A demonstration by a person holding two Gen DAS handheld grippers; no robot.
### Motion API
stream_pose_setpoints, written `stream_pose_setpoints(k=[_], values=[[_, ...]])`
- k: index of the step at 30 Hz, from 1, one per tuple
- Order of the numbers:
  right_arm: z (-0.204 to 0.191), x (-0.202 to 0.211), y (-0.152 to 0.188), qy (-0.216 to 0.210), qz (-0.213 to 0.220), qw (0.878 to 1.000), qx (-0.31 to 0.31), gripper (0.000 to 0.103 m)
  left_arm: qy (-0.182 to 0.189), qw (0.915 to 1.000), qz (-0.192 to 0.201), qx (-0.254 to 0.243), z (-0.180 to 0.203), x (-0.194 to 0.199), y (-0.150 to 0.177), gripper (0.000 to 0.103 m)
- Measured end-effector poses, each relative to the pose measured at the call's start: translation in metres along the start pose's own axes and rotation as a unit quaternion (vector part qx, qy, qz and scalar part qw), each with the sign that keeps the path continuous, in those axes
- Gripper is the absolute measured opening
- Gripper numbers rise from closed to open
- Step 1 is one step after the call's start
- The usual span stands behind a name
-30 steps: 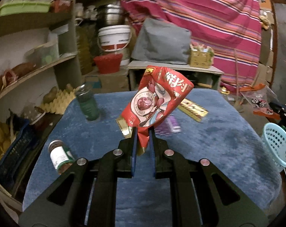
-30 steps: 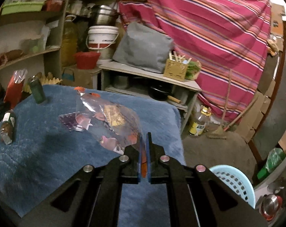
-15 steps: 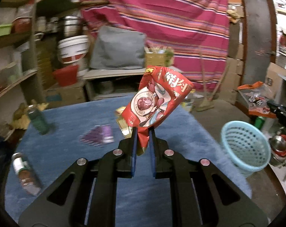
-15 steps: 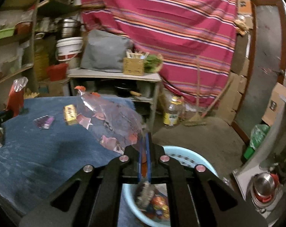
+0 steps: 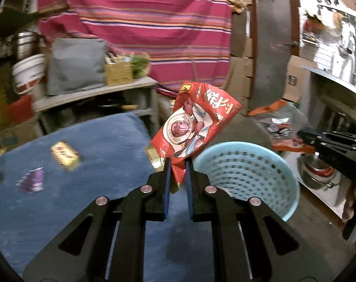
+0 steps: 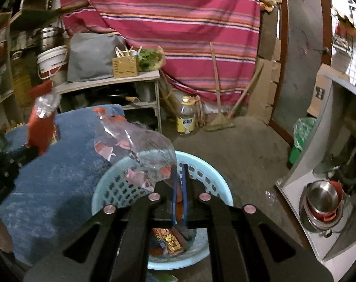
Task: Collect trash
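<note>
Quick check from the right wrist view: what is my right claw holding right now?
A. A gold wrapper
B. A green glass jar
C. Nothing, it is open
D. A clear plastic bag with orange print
D: the right claw is shut on the clear plastic bag, held above the light blue basket.

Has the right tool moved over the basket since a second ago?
Yes. The right tool, shut on the clear bag, has swung off the blue table and now hangs above the light blue basket.
</note>
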State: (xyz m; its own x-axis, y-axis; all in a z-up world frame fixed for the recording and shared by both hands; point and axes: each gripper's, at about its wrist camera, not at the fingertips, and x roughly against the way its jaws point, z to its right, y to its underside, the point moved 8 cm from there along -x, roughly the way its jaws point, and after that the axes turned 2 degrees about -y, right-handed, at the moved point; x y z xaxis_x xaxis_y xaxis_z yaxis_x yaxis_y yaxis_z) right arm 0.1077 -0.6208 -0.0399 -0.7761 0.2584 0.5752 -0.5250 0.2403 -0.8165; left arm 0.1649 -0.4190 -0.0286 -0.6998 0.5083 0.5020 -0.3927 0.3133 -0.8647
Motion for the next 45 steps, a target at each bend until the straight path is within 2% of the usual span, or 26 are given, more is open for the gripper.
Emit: stream_pose_setpoints(k=[6,8,10,13,17,21,24,25,26,27,28,32,35,36,40,45], values=[[0.023,-0.016,0.018,0.004,-0.018,0.999,-0.026,0.004,0.044,0.9984,-0.034,-0.012,0.048,-0.042,0.005,0.012],[0.03,-0.021,0.024,0.005,-0.024,0.999,-0.031,0.004,0.048,0.9977,-0.043,-0.021,0.058,-0.053,0.006,0.022],[0.034,-0.026,0.027,0.006,-0.028,0.999,-0.035,0.004,0.053,0.9969,-0.052,-0.028,0.064,-0.059,0.009,0.049],[0.037,-0.031,0.029,0.006,-0.03,0.999,-0.039,0.004,0.051,0.9971,-0.049,-0.026,0.064,-0.06,0.01,0.069],[0.036,-0.036,0.034,0.004,-0.036,0.999,-0.039,0.004,0.044,0.9983,-0.039,0.001,0.049,-0.051,0.006,0.082],[0.029,-0.043,0.037,-0.002,-0.047,0.998,-0.039,0.005,-0.007,0.9999,-0.002,0.015,0.021,-0.031,-0.006,0.098],[0.021,-0.051,0.038,-0.01,-0.053,0.998,-0.034,0.007,-0.032,0.999,0.022,0.023,0.001,-0.011,-0.012,0.098],[0.019,-0.054,0.039,-0.009,-0.057,0.998,-0.032,0.01,-0.037,0.9986,0.027,0.025,-0.004,-0.005,-0.013,0.098],[0.018,-0.057,0.039,-0.007,-0.06,0.998,-0.032,0.032,-0.043,0.9981,0.035,0.029,-0.011,0.004,-0.013,0.098],[0.017,-0.058,0.04,-0.004,-0.062,0.998,-0.033,0.069,-0.046,0.9975,0.042,0.033,-0.017,0.012,-0.014,0.098],[0.018,-0.059,0.041,0.003,-0.056,0.998,-0.035,0.08,-0.049,0.9971,0.046,0.036,-0.021,0.018,-0.015,0.098],[0.014,-0.059,0.044,-0.002,-0.057,0.998,-0.038,0.083,-0.071,0.9942,0.061,0.054,-0.047,0.051,-0.013,0.098],[0.008,-0.046,0.043,-0.002,-0.04,0.998,-0.044,0.095,-0.096,0.9908,0.066,0.068,-0.069,0.073,-0.007,0.098],[0.005,-0.04,0.041,-0.003,-0.032,0.998,-0.045,0.096,-0.102,0.9901,0.066,0.071,-0.076,0.079,-0.005,0.098],[-0.021,-0.003,0.032,-0.005,0.01,0.999,-0.032,0.098,-0.142,0.9841,0.076,0.075,-0.101,0.109,0.006,0.098],[-0.081,0.055,0.03,-0.041,0.06,0.997,-0.008,0.098,-0.183,0.9752,0.103,0.07,-0.124,0.155,0.027,0.098]])
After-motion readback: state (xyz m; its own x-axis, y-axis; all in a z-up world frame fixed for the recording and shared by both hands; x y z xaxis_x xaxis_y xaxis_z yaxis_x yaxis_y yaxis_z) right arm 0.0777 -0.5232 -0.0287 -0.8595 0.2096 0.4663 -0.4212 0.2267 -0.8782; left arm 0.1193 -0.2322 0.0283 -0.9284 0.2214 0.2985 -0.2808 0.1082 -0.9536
